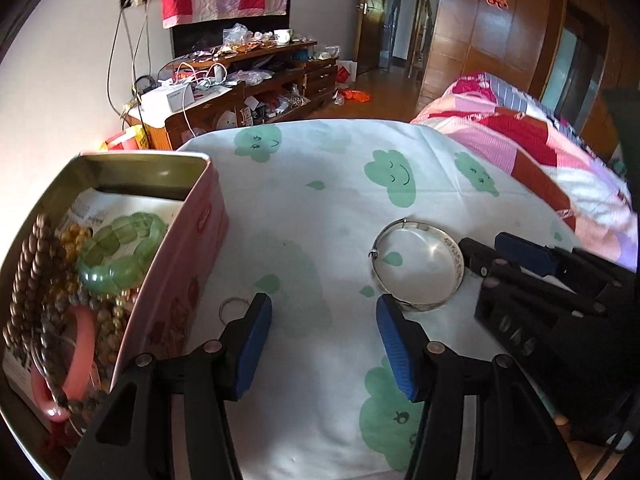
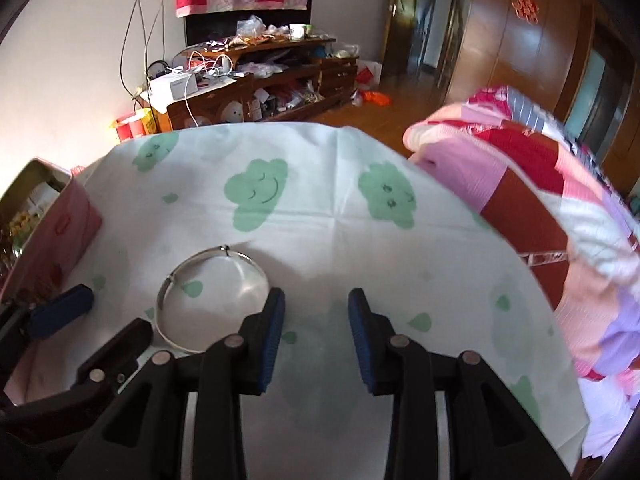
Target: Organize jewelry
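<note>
Both grippers, left and right, are hovering released beside the bangle; the tin beyond it is showing no readable writing.

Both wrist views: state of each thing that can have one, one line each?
Pink rectangular metal tin: lid off, holding bead strands and bracelets.
Green translucent bead bracelet: inside the tin, on top of the pile.
Silver metal bangle: flat on the cloud-print cloth, not gripped.
Small thin wire ring: on the cloth beside the tin.
Left gripper: open, nothing between its fingers.
Right gripper: open, empty, beside the bangle.
</note>
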Available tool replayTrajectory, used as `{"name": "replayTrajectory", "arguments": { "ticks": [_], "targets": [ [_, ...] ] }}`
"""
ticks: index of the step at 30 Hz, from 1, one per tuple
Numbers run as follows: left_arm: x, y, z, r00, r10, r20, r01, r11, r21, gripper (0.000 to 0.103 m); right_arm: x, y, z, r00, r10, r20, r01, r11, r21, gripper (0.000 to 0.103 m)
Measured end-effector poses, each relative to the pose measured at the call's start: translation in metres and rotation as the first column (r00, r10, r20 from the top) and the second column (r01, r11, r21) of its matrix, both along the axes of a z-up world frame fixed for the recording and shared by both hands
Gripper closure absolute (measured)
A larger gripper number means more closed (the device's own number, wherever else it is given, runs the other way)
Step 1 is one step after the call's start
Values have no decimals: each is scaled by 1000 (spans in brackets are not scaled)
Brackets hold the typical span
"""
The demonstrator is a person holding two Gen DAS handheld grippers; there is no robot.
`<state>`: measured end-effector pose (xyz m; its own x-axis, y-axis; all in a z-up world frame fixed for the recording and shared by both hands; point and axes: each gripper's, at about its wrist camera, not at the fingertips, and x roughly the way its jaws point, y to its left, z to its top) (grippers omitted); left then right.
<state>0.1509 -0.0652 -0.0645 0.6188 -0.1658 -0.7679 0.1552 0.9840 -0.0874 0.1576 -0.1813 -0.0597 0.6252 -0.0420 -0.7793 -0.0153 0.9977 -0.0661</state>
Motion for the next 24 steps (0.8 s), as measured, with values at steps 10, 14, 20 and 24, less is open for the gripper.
{"name": "replayTrajectory", "arguments": {
  "ticks": [10,14,20,24],
  "targets": [
    [-13,9,1,998,55,1,-55,998,-38,48,12,6,-4,994,111,-16,-109,992,69,65],
    [-13,8,1,998,67,2,-67,997,-47,48,10,5,-4,997,77,-17,-78,996,-35,47],
    [-6,7,1,997,71,-2,-71,995,-67,47,3,-20,0,997,-77,-9,74,980,-185,47],
    [-3,6,1,998,70,-1,-70,996,-63,48,1,-33,5,993,-119,-18,114,981,-157,47]
  ]
}}
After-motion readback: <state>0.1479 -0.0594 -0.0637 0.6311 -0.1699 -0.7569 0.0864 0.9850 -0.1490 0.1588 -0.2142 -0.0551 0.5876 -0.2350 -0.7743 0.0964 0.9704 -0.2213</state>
